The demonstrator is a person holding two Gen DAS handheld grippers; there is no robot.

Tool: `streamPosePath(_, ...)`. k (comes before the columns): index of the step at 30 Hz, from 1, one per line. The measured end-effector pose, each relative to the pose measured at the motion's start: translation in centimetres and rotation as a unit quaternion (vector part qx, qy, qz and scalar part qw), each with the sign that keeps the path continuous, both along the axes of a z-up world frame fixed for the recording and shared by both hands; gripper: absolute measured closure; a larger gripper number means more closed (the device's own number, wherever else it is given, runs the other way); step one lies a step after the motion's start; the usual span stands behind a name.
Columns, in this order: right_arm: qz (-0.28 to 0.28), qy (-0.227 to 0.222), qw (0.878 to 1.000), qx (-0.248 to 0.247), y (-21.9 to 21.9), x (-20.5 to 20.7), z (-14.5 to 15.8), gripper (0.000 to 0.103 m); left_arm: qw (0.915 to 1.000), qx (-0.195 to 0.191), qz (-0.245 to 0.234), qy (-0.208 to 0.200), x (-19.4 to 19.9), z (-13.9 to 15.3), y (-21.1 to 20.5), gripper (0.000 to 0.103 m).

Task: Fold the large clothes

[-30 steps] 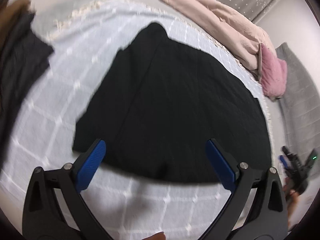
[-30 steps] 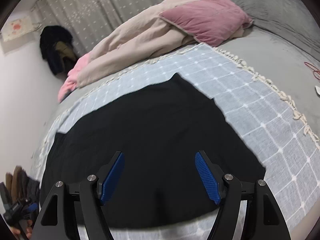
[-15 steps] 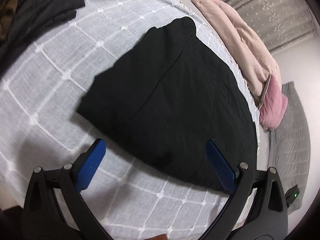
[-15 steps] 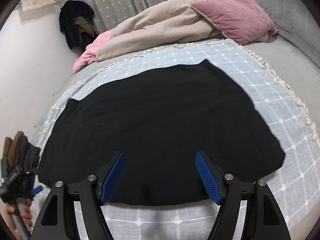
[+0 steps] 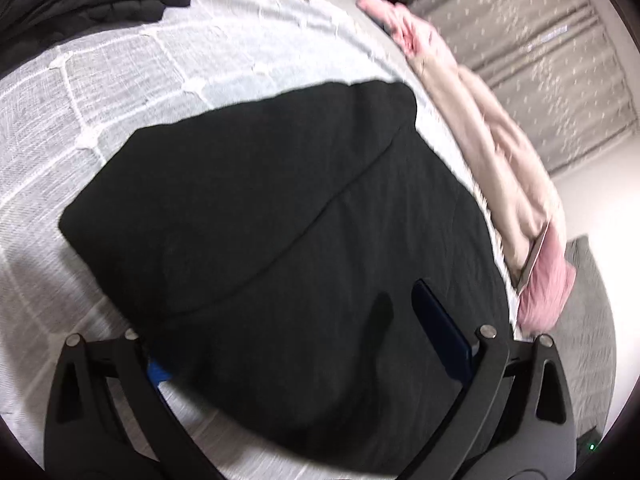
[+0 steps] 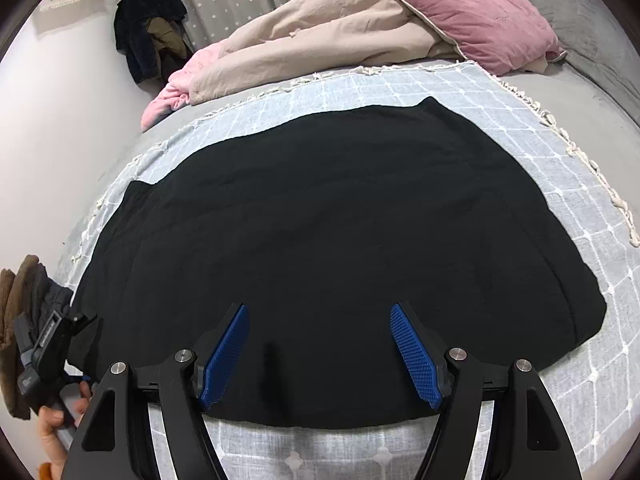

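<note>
Since a second ago I've brought both grippers lower and closer to the near hem: my left gripper has rolled and dropped until the black garment fills most of its view, and my right gripper has slid along the hem, so the cloth's right corner now shows in full. The left gripper's jaws stand apart, one finger over the cloth and the other half hidden at its edge, though with the blur I can't tell whether they touch the fabric; the right gripper's jaws are spread wide, hovering above the hem with nothing pinched between them. The garment lies spread flat on the checked bedspread on the bed, its wide curved hem toward me and narrowing toward the far side. In the left view a soft ridge runs diagonally across it, which may be a seam or an overlapping panel; I can't say which. As I judge it, the spreading is done and no real fold has been made, so the grasp at the hem and every fold are still ahead. The cloth looks matte, thin and limp, with faint lengthwise creases; the bedspread is a loose pale weave with white grid lines and a knotted fringe. Beyond it lie a rumpled beige quilt and a plush pink pillow.
</note>
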State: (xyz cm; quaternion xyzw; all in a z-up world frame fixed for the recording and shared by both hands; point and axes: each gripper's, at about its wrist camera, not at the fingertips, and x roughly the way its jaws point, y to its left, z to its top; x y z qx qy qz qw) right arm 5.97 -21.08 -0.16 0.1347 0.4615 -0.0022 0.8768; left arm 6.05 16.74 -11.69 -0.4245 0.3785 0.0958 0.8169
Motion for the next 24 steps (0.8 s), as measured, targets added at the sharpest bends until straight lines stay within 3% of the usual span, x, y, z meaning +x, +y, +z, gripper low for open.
streamPosePath(2, -0.002, 0.001, 1.0, 0.006, 0.2, 0.2, -0.2, 0.029, 0.9997, -0.012, 0.018, -0.011, 0.1, -0.1, 0.5, 0.008)
streamPosePath(4, -0.007, 0.001, 1.0, 0.021, 0.2, 0.3, -0.4, 0.029, 0.9975, -0.047, 0.051, -0.009, 0.1, -0.3, 1.5, 0.026)
streamPosePath(5, -0.008, 0.0, 0.999, 0.033, 0.3, 0.3, -0.4, 0.029, 0.9968, -0.056, 0.058, -0.005, 0.0, -0.4, 1.9, 0.046)
streamPosePath(6, -0.008, 0.0, 0.999, 0.041, 0.4, 0.3, -0.5, 0.029, 0.9949, -0.081, 0.061, -0.007, 0.3, -0.7, 2.5, 0.055)
streamPosePath(9, 0.007, -0.008, 0.998, 0.067, 1.3, 0.4, -0.5, 0.029, 0.9899, -0.124, 0.068, -0.01, 0.3, -1.0, 3.0, 0.069)
streamPosePath(15, 0.049, -0.03, 0.995, 0.079, 4.3, 0.8, 0.5, 0.029, 0.9919, -0.099, 0.028, -0.075, -0.1, 3.1, 2.5, 0.078)
streamPosePath(24, 0.083, -0.051, 0.992, 0.074, 7.7, 1.7, 1.0, 0.032, 0.984, 0.009, 0.028, -0.176, -2.3, 10.0, 5.0, 0.079)
